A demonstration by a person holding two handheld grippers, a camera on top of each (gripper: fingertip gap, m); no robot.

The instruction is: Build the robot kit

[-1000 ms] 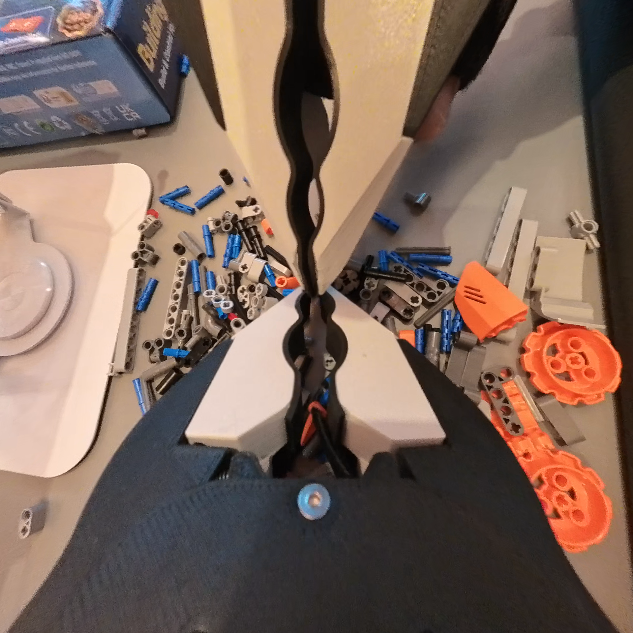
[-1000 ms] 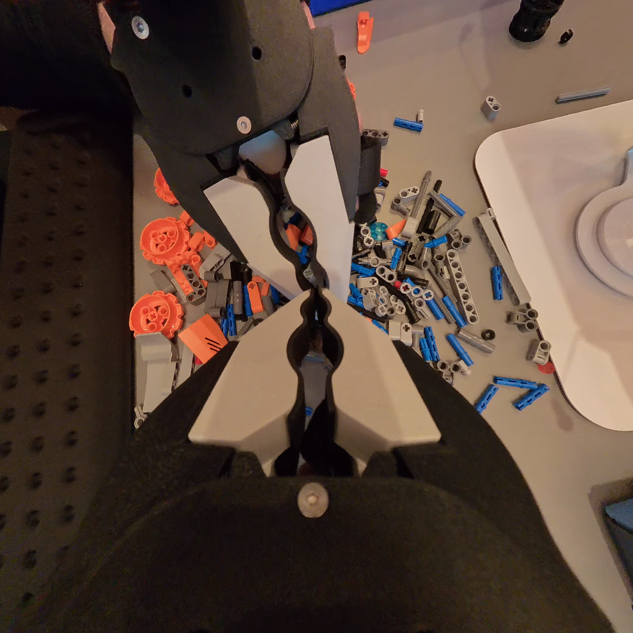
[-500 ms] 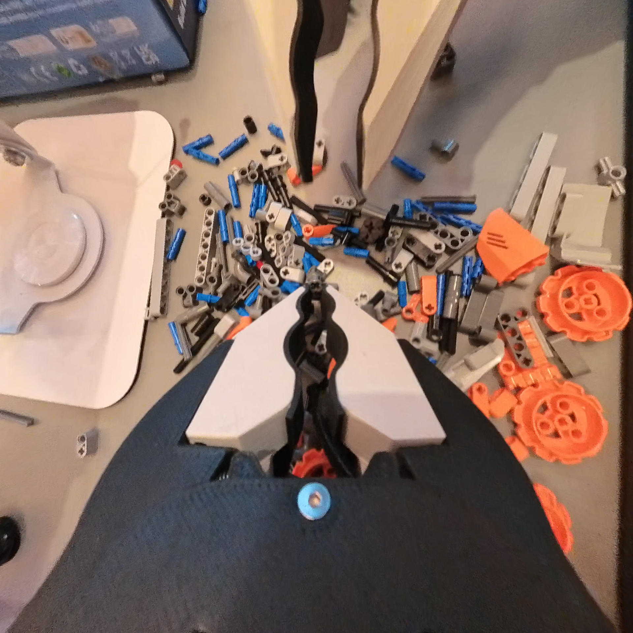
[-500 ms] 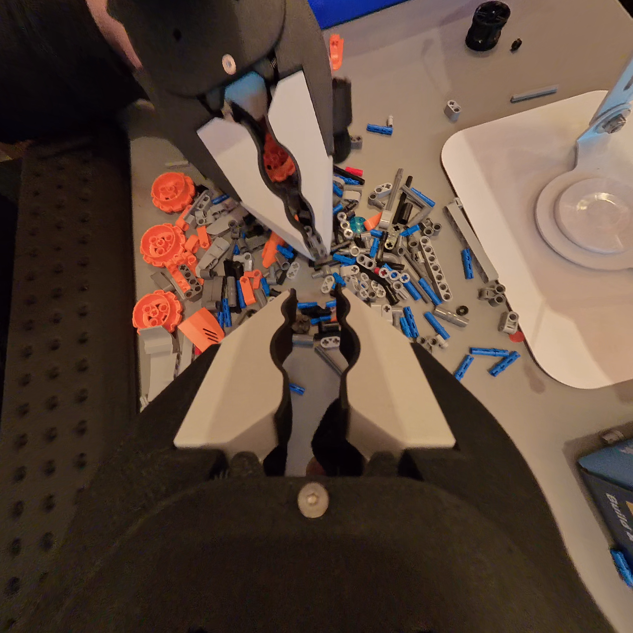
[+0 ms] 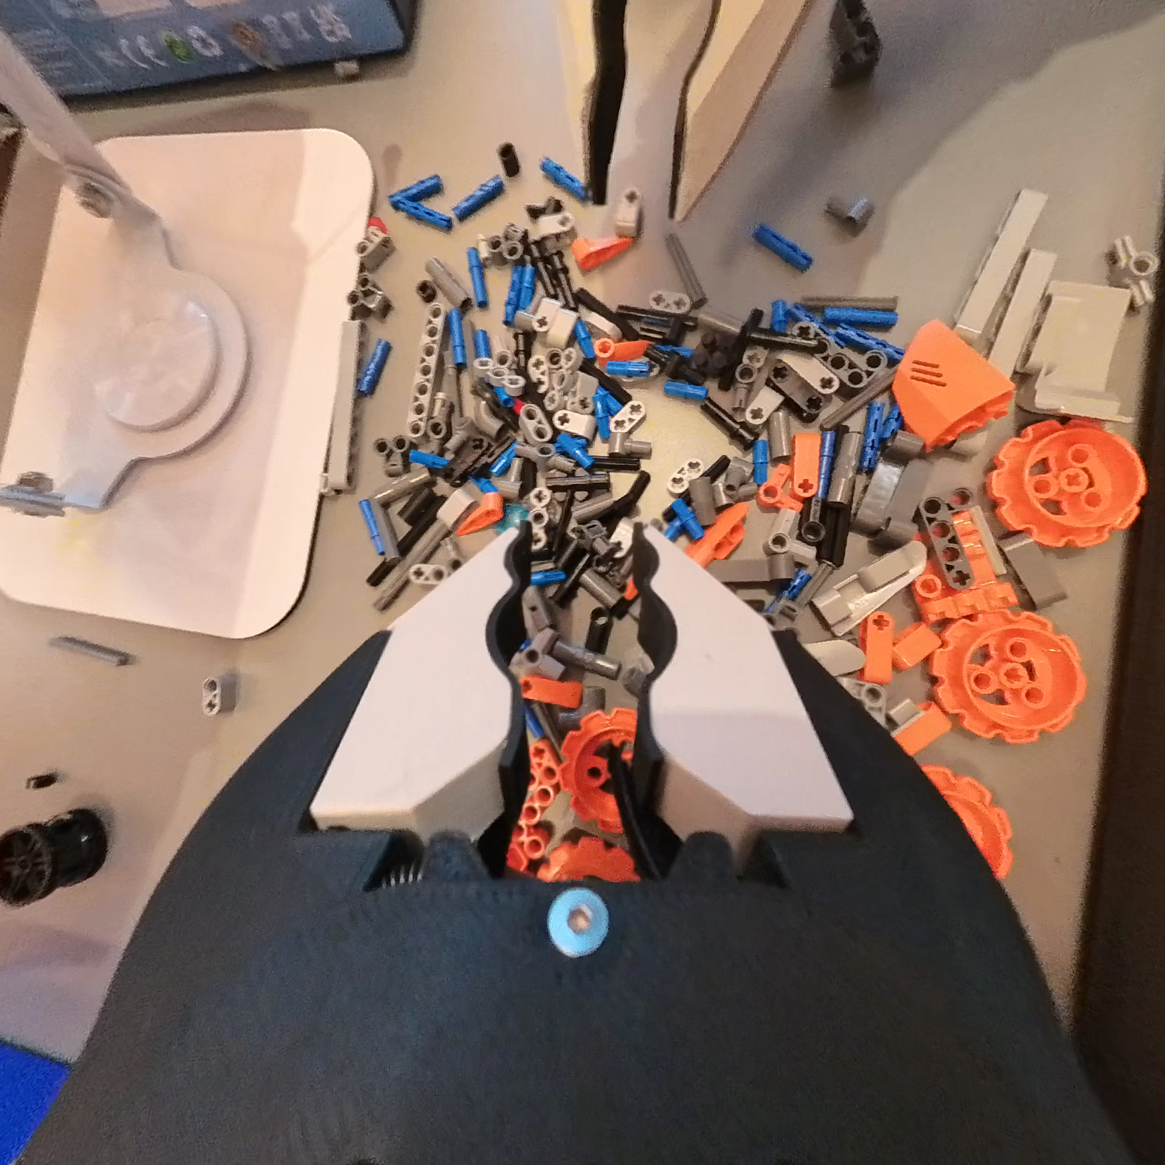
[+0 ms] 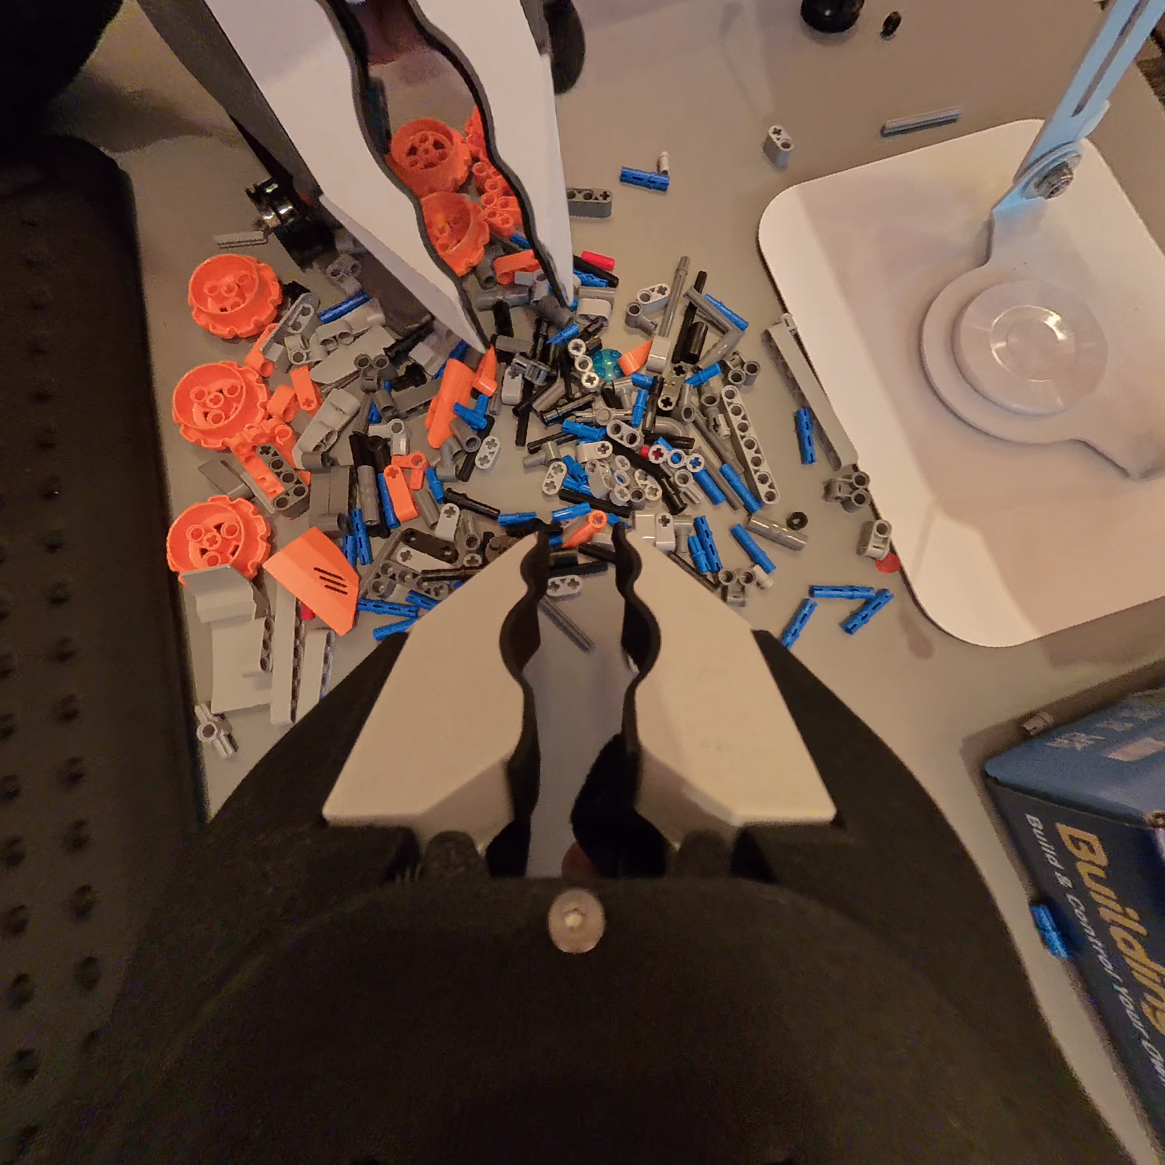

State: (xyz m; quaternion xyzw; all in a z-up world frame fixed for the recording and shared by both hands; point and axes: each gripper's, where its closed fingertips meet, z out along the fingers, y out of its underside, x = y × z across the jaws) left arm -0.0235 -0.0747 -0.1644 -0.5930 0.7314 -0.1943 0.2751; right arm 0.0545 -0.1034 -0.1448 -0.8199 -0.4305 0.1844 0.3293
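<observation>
A loose pile of small building pieces [image 5: 567,403] lies on the grey table: blue pins, grey beams, black axles, orange bits. My left gripper [image 5: 580,536] is open and empty, its tips just over the near side of the pile with small dark pieces between them. My right gripper [image 6: 579,536] is open and empty over the opposite edge of the pile [image 6: 599,441]. Each gripper shows in the other's view: the right one [image 5: 637,205] at the top, the left one [image 6: 526,321] at the upper left, jaws apart.
Several orange toothed wheels [image 5: 1065,485] and an orange panel [image 5: 945,384] lie at the pile's right. A white base with a clear dome [image 5: 265,265] stands to the left, a blue box [image 5: 189,38] behind it. A black perforated mat [image 6: 63,567] borders the table.
A second ago both grippers were shut, tips meeting over the pile. The right one opened and drew back; then the left one opened and drew back as well.
</observation>
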